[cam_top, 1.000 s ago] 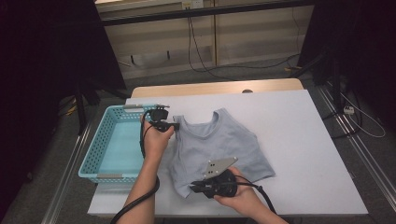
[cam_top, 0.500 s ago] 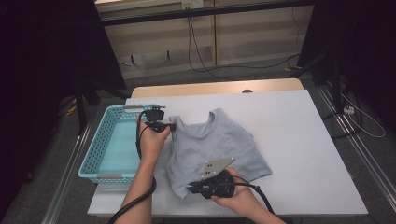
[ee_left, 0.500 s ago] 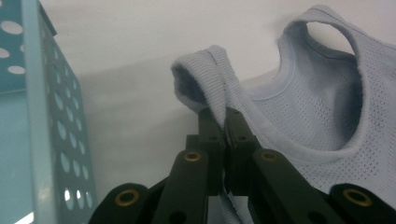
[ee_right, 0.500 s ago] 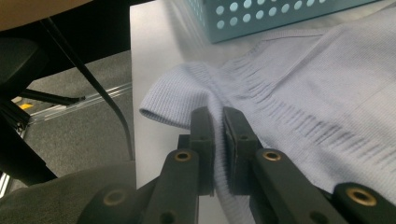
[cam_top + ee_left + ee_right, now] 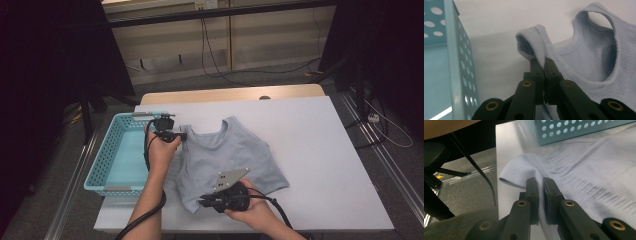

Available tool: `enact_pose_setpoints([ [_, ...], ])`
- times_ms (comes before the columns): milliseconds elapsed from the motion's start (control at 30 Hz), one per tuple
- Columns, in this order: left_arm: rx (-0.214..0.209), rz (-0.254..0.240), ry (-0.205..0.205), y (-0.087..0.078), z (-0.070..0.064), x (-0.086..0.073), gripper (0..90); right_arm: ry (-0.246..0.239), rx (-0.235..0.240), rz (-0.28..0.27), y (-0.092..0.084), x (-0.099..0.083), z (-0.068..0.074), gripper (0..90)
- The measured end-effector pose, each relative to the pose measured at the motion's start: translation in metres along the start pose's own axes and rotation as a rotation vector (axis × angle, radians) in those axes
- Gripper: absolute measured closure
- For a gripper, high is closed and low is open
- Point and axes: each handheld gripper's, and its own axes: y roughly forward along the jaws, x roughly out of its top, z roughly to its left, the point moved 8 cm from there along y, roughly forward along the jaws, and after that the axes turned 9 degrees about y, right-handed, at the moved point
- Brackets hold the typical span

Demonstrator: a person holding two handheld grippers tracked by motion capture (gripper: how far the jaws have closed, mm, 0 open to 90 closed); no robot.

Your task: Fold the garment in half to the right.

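A pale blue knitted tank top (image 5: 230, 160) lies spread on the white table, neck hole toward the far side. My left gripper (image 5: 182, 135) is shut on its left shoulder strap (image 5: 540, 47), which loops up out of the jaws. My right gripper (image 5: 202, 202) is shut on the ribbed bottom hem (image 5: 524, 172) at the garment's near left corner, close to the table's front edge. Both pairs of jaws stand pressed together with fabric pinched between them.
A turquoise perforated basket (image 5: 107, 165) stands on the table's left end, just left of the top and my left hand. The table (image 5: 320, 150) stretches bare to the right of the garment. Cables and dark stands lie on the floor beyond.
The garment has shifted slightly toward the left and its near left corner has bunched up a little; both hands have hardly moved.
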Motion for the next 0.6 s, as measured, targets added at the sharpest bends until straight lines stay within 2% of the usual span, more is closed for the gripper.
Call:
enact_pose_setpoints([
  [600,0.001,0.007,-0.012,-0.0080,-0.0014,0.0049,87.8,-0.003,0.006,-0.014,-0.0015,0.0040,0.0033,84.3],
])
